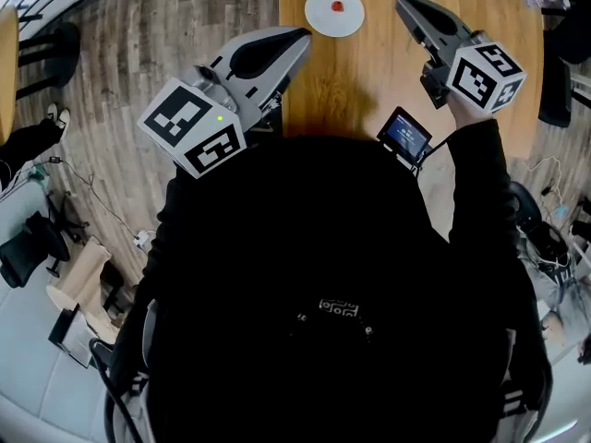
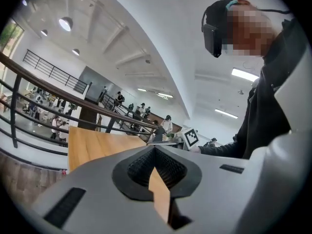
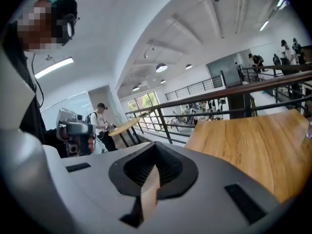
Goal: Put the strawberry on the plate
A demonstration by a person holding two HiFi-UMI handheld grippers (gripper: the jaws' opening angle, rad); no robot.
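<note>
- Two grippers are held up over the near part of the wooden table, well apart from each other.
- Left gripper: jaws closed tip to tip, nothing between them.
- Right gripper: jaws closed together (likewise empty).
- Strawberry: lies on the white plate, on the table beyond both gripper tips and touching neither.

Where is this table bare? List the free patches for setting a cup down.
Widest free patch: bare table wood between the plate and the person's body, flanked by the left gripper and right gripper. A narrower strip runs right of the right gripper to the table's edge. Crowded: the plate with its strawberry, and the small screen.
</note>
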